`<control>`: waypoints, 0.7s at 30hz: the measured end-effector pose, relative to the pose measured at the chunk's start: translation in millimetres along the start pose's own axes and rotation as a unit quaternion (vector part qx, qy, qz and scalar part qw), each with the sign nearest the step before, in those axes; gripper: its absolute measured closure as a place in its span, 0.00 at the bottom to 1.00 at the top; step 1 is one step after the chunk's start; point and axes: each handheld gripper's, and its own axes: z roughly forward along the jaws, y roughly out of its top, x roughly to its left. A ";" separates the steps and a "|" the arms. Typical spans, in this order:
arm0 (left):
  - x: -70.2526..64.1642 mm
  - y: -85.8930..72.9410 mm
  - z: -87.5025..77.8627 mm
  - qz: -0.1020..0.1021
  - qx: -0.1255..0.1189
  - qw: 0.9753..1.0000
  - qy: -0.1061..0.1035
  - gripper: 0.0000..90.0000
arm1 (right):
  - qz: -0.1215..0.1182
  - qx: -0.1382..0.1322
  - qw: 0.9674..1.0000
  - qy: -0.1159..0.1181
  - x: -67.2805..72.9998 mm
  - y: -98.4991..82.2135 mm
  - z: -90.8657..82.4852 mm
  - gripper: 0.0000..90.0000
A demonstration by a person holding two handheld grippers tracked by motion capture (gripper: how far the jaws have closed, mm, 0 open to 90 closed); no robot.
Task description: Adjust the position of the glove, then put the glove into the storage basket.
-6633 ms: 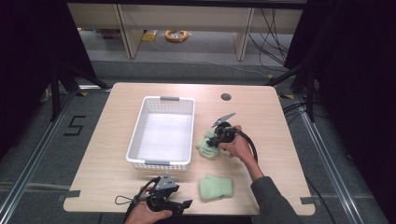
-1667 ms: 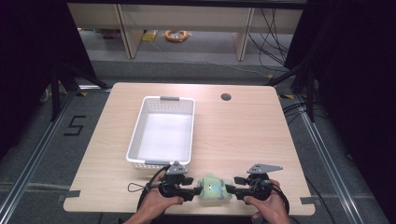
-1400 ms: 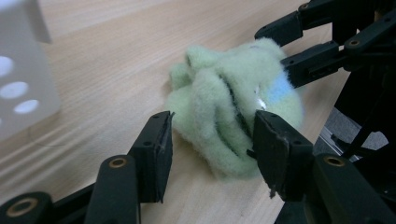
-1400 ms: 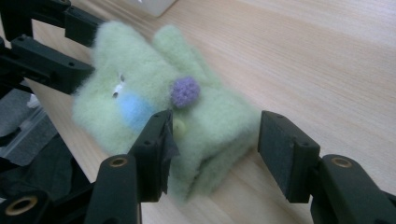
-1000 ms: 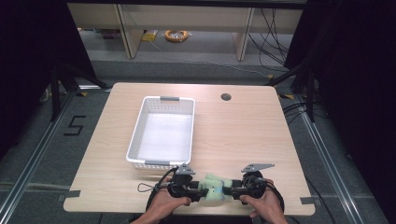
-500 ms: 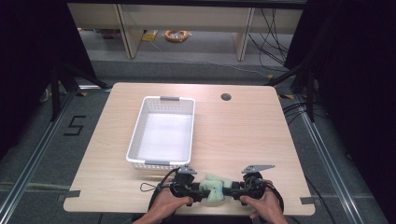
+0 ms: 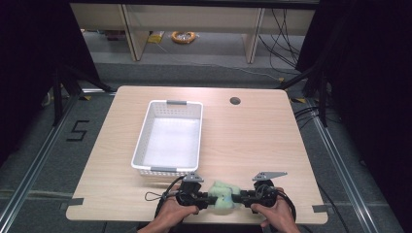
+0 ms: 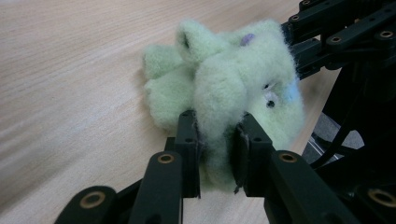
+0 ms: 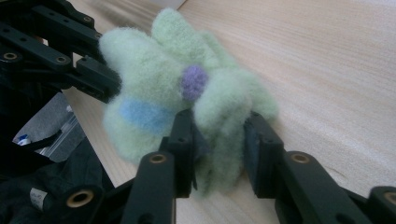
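Grippers meeting at the table's (image 7: 252, 141) near edge, facing each other across a fuzzy green glove (image 7: 223, 196). Left gripper (image 8: 217, 149) pinching a fold of the fleece, jaws just having been closing on it. Right gripper (image 9: 218, 144) clamping another fold beside a purple dot (image 9: 194, 78), jaws likewise just closing. Glove bunching between both, resting on the wood just in front of the white basket (image 7: 142, 151).
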 end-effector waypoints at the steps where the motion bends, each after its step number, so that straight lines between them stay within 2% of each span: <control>1: -0.2 0.0 -0.2 0.002 -0.001 1.000 -0.001 0.82 | -0.007 0.000 1.000 -0.008 -0.5 0.2 -1.0 0.78; 3: -0.7 0.0 -1.3 0.004 -0.001 1.000 -0.003 0.83 | -0.023 -0.005 1.000 -0.008 -1.1 0.3 -1.2 0.80; 4: -0.9 -0.1 -1.5 0.005 -0.002 1.000 -0.003 0.84 | -0.026 -0.006 1.000 -0.015 0.5 0.5 -1.3 0.80; 5: -1.0 -0.1 -1.8 0.004 -0.002 1.000 -0.003 0.84 | -0.028 -0.005 1.000 -0.011 0.4 0.5 -1.4 0.81; 6: -0.9 0.1 -2.1 0.004 -0.003 1.000 -0.006 0.84 | -0.027 -0.006 1.000 -0.009 0.2 0.6 -1.4 0.81; 7: -1.0 0.1 -2.4 0.003 -0.004 1.000 -0.007 0.84 | -0.005 -0.001 1.000 -0.008 3.6 0.2 -3.1 0.82; 8: -1.7 0.2 -2.6 -0.001 -0.008 1.000 -0.004 0.84 | -0.009 -0.006 1.000 -0.010 2.9 0.1 -2.7 0.82; 9: -1.4 0.4 -3.1 -0.002 -0.007 1.000 -0.008 0.85 | -0.027 -0.011 1.000 -0.013 0.9 0.5 -2.9 0.82; 10: -1.2 0.8 -4.5 0.002 -0.006 1.000 -0.010 0.85 | -0.028 -0.011 0.999 -0.012 1.3 0.7 -3.3 0.82; 11: -2.0 0.9 -5.0 0.000 -0.008 1.000 -0.011 0.85 | -0.012 -0.012 1.000 -0.009 4.6 0.1 -4.2 0.83; 12: -3.2 1.1 -5.9 0.001 -0.010 1.000 -0.009 0.85 | -0.012 -0.012 1.000 -0.007 4.9 0.3 -4.9 0.83; 13: -3.5 1.5 -6.9 0.004 -0.008 1.000 -0.015 0.85 | -0.032 -0.017 0.999 -0.006 2.6 1.0 -5.8 0.83; 14: -4.7 1.6 -7.8 0.004 -0.011 1.000 -0.015 0.86 | -0.032 -0.018 0.999 -0.010 3.6 1.3 -7.5 0.83; 15: -5.7 1.9 -8.2 0.004 -0.013 1.000 -0.019 0.86 | -0.015 -0.019 1.000 -0.007 7.2 1.0 -9.4 0.84; 16: -6.5 2.3 -9.7 0.008 -0.011 1.000 -0.020 0.86 | -0.034 -0.025 0.999 -0.006 5.0 2.1 -10.6 0.84; 17: -8.0 2.5 -11.0 0.010 -0.014 1.000 -0.016 0.86 | -0.024 -0.025 0.999 -0.007 8.1 2.3 -12.5 0.84; 18: -9.5 2.9 -13.2 0.010 -0.014 1.000 -0.012 0.86 | -0.036 -0.030 0.999 -0.006 7.0 3.1 -12.7 0.84; 20: -8.4 3.9 -16.5 0.014 -0.019 0.999 -0.022 0.86 | -0.034 -0.033 0.999 -0.006 8.5 3.9 -13.6 0.84; 21: -8.9 4.5 -19.1 0.017 -0.018 1.000 -0.014 0.86 | -0.022 -0.034 0.999 -0.001 11.8 4.2 -14.0 0.84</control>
